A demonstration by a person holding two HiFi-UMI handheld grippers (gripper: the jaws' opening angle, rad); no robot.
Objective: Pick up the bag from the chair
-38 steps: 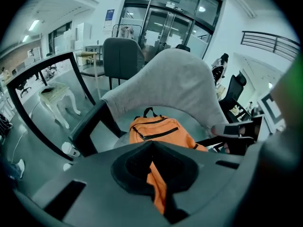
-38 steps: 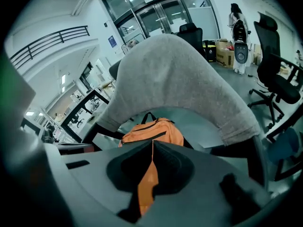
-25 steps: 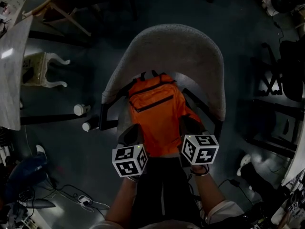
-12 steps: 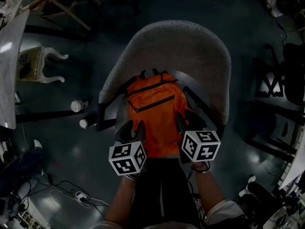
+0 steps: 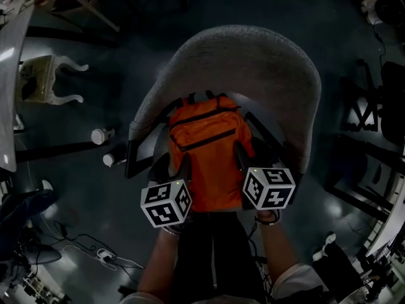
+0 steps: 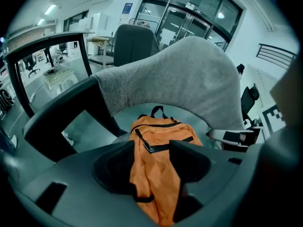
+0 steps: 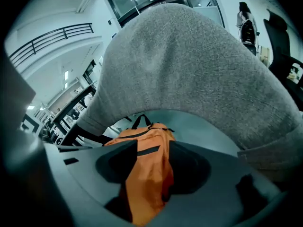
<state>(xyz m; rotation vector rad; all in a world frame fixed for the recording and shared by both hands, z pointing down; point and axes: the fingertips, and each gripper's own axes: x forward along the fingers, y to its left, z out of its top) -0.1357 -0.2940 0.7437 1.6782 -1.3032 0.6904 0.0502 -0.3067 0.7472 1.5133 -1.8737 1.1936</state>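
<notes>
The soft orange fabric backpack (image 5: pixel 205 154) lies on the seat of the curved grey-fabric chair (image 5: pixel 240 62); the left gripper (image 5: pixel 169 168) and right gripper (image 5: pixel 250 157), lowered since earlier, have just spread their fingers astride its near corners.

A dark, glossy floor (image 5: pixel 82 189) takes up most of the head view. At the left edge lies a pale grey slab surface (image 5: pixel 7 94), and just beside it stands a small cream-white stool with curled legs (image 5: pixel 38 75). Two short white cylinders (image 5: pixel 99 135) sit on the floor near each other. A tangle of thin cables (image 5: pixel 101 255) lies at lower left, and light wooden frame legs (image 5: pixel 76 5) show at upper left. The left claw's view shows tall glass doors (image 6: pixel 189 22) and a grey high-backed office seat (image 6: pixel 135 44) far behind. The right claw's view shows a dark balcony railing (image 7: pixel 52 41).
</notes>
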